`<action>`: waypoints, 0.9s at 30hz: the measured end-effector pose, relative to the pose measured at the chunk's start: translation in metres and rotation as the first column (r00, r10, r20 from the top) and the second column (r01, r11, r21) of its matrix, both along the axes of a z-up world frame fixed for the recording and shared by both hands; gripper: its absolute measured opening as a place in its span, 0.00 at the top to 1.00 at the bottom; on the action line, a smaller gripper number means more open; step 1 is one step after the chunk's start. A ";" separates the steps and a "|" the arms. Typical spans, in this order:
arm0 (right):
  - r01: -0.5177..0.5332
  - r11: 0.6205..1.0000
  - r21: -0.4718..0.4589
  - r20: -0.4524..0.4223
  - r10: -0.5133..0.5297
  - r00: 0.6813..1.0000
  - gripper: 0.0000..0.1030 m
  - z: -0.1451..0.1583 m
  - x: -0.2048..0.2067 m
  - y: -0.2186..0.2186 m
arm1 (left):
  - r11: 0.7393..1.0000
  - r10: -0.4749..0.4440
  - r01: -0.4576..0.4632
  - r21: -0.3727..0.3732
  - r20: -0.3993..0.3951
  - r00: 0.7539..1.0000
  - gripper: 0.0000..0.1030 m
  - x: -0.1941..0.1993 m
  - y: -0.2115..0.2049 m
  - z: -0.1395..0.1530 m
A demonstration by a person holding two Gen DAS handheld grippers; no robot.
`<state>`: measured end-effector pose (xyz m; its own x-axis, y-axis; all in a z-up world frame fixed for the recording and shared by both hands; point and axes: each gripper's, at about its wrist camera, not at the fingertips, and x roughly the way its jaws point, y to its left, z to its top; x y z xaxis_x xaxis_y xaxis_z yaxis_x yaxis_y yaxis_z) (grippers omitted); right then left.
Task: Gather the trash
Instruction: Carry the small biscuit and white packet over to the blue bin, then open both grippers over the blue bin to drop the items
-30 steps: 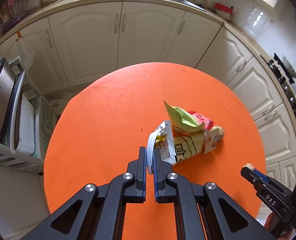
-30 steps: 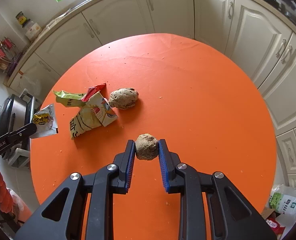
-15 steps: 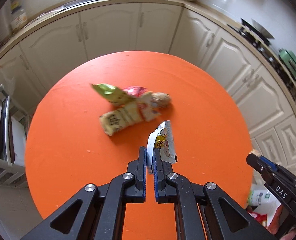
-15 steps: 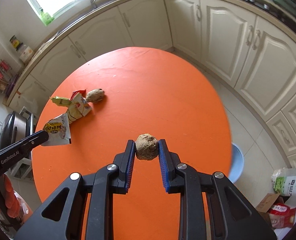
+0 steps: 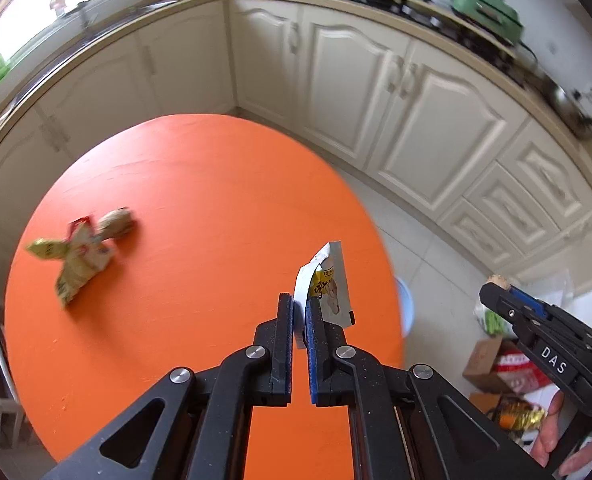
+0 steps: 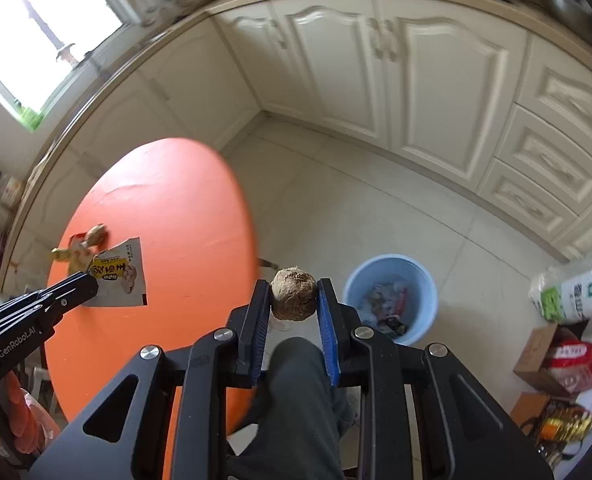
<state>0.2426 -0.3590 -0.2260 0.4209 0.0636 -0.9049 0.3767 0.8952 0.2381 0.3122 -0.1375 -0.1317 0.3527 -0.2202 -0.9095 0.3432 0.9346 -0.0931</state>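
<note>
Two tools loaded: left tool (image 5: 299, 312) pinches snack wrapper (image 5: 330, 286); right tool (image 6: 294, 294) clamps brown lump (image 6: 294, 294) near blue bucket (image 6: 390, 268).

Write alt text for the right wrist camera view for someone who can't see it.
The right gripper holds a brown crumpled ball above a kitchen floor, with a blue bucket of trash just beyond it. At left, the left gripper holds a snack wrapper over an orange round table.

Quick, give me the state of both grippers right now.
Left gripper: shut on the white and yellow snack wrapper.
Right gripper: shut on the brown crumpled ball.
</note>
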 end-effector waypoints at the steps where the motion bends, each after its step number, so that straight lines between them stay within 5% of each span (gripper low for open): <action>1: 0.024 1.000 0.001 -0.005 -0.024 1.000 0.77 -0.002 -0.006 -0.012 | 1.000 -0.021 0.021 0.005 -0.007 1.000 0.98 0.001 -0.013 -0.003; 14: 0.280 0.959 -0.041 -0.072 -0.283 0.957 0.77 -0.033 -0.077 -0.136 | 0.967 -0.247 0.251 0.054 -0.071 0.966 0.98 0.029 -0.172 -0.045; 24: 0.396 0.918 -0.025 -0.121 -0.396 0.910 0.77 -0.055 -0.106 -0.197 | 0.947 -0.295 0.308 0.094 -0.130 0.946 0.97 0.068 -0.273 -0.099; 27: 0.409 0.913 -0.016 -0.139 -0.407 0.903 0.77 -0.065 -0.106 -0.207 | 0.935 -0.323 0.338 0.107 -0.138 0.936 0.89 0.078 -0.298 -0.117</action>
